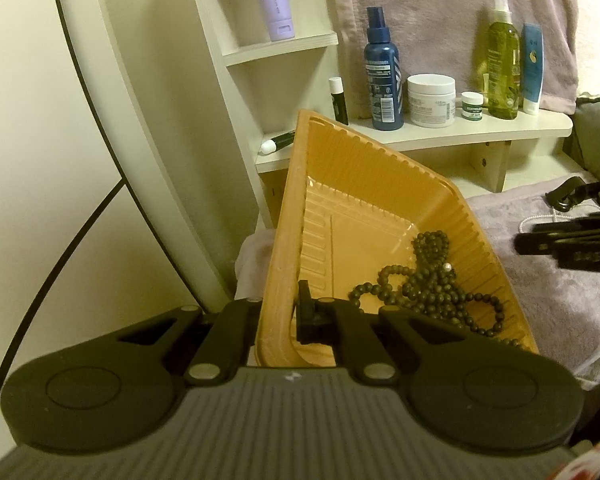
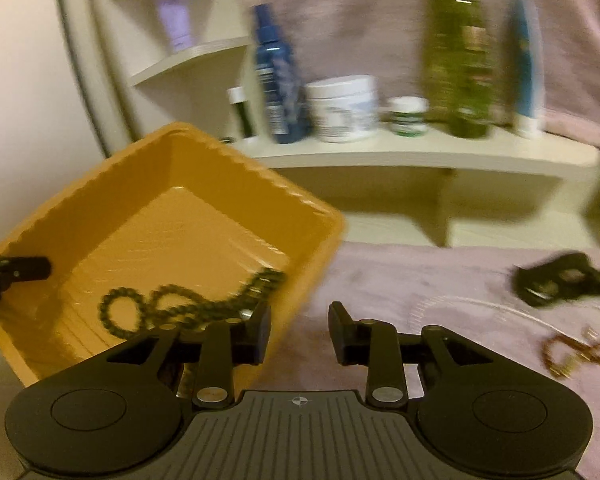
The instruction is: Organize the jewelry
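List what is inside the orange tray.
Inside the orange tray lies a dark beaded necklace. The left gripper covers the near corner, so anything there is hidden.

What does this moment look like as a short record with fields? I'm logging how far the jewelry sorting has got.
tray: orange tray, tilted, standing on the pinkish towel
in tray: dark bead necklace, piled at the low corner
left gripper: shut on the tray's near wall
right gripper: open, nothing between its fingers, just outside the tray's wall
still on towel: amber-and-gold piece, white bead strand, dark clip-like item, blurred
behind: shelf with bottles and jars
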`<state>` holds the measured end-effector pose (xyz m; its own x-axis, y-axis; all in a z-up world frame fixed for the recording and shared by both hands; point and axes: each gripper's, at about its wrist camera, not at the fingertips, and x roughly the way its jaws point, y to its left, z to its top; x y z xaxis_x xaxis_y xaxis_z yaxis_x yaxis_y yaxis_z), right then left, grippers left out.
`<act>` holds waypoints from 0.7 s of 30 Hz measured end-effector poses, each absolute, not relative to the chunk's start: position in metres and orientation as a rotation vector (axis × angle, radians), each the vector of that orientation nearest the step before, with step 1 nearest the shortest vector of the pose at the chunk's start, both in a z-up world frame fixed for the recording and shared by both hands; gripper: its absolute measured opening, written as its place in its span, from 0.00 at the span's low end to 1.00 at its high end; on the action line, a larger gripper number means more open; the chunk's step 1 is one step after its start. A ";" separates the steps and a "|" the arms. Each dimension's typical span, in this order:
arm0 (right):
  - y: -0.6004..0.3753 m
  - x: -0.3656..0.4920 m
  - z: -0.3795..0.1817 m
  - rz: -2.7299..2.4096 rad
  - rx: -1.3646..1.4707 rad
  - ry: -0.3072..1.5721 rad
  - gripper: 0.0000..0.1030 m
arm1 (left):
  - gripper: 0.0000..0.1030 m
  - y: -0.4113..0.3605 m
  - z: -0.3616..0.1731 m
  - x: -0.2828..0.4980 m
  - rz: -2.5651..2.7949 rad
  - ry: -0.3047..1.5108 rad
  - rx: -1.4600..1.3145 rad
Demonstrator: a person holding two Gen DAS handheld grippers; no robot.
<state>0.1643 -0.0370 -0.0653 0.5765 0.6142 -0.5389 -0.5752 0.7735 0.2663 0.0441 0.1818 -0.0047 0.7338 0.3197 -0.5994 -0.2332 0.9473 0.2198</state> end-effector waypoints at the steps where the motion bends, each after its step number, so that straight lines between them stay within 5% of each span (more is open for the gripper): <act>1: -0.048 0.164 -0.066 0.668 0.072 0.650 0.31 | 0.04 0.182 -0.005 0.044 0.305 0.682 0.134; 21: -0.166 0.182 -0.101 0.323 0.080 0.664 0.31 | 0.04 0.179 -0.003 0.045 0.306 0.685 0.150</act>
<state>0.1824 -0.1658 -0.1010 0.7400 0.3191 -0.5921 -0.2683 0.9473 0.1751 0.0451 0.1787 -0.0030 0.7323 0.3262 -0.5978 -0.2281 0.9446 0.2360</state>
